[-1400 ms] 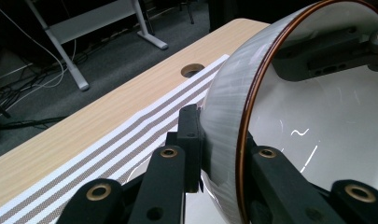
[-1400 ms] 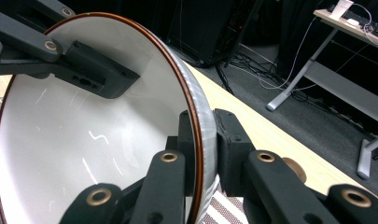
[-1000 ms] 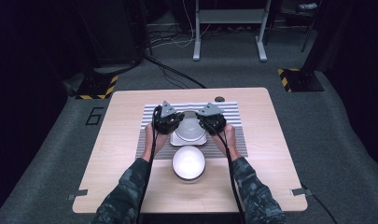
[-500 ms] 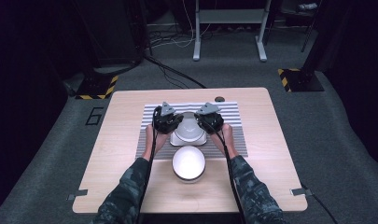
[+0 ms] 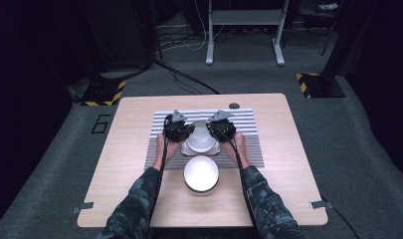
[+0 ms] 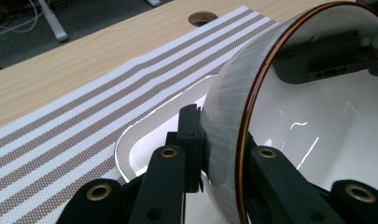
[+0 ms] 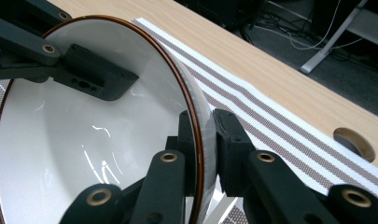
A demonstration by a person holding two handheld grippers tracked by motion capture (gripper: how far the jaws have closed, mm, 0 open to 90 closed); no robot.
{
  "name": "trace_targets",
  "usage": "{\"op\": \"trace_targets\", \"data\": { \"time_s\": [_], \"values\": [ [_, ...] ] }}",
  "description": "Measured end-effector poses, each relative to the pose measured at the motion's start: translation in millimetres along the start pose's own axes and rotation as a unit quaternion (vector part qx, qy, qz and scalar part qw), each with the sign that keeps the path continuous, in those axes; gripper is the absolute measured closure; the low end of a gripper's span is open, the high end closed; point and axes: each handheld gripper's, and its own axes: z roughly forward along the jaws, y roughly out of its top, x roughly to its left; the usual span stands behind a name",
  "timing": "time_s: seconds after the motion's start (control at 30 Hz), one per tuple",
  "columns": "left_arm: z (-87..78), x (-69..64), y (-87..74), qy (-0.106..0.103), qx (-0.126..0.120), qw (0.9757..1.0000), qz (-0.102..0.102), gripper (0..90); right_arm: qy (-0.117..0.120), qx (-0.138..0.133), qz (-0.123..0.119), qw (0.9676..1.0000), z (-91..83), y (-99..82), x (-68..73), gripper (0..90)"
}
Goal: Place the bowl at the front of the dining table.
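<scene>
- Near me, low centre of the high view: a second white bowl [image 5: 201,173] sits on the table [image 5: 114,164], untouched.
- Risk: I only pinch thin rim on each side; any uneven tilt and the glazed wall slips out, chipping the plate.
- Left gripper [image 5: 178,130] is clamped on the brown-rimmed bowl [image 5: 201,139], one jaw inside, one outside.
- Right gripper [image 5: 221,130] pinches the opposite rim.
- Mid-frame, the bowl hangs over a white plate [image 6: 144,140] on the striped mat [image 5: 249,134].
</scene>
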Motion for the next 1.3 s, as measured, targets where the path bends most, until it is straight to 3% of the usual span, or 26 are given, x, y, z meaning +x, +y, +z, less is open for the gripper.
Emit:
{"op": "trace_targets", "data": {
  "time_s": [0.2, 0.4, 0.83, 1.3],
  "values": [
    [6.1, 4.1, -3.8, -0.003, 0.010, 0.9999, -0.009, 80.9, 0.005, 0.009, 0.000, 0.9999, 7.4, -3.1, -1.1, 81.7],
    [13.4, 5.9, -7.4, -0.007, 0.025, 0.9996, -0.015, 80.9, 0.013, 0.024, 0.018, 0.9995, 14.8, -7.8, -2.4, 81.7],
    [19.3, 8.3, -11.6, -0.004, 0.037, 0.9990, -0.024, 80.7, 0.018, 0.034, 0.020, 0.9991, 23.5, -12.2, -3.1, 81.5],
    [13.2, 10.9, -10.0, -0.003, 0.025, 0.9991, -0.033, 76.9, 0.016, 0.036, 0.031, 0.9987, 23.9, -12.9, -4.2, 80.0]
  ]
}}
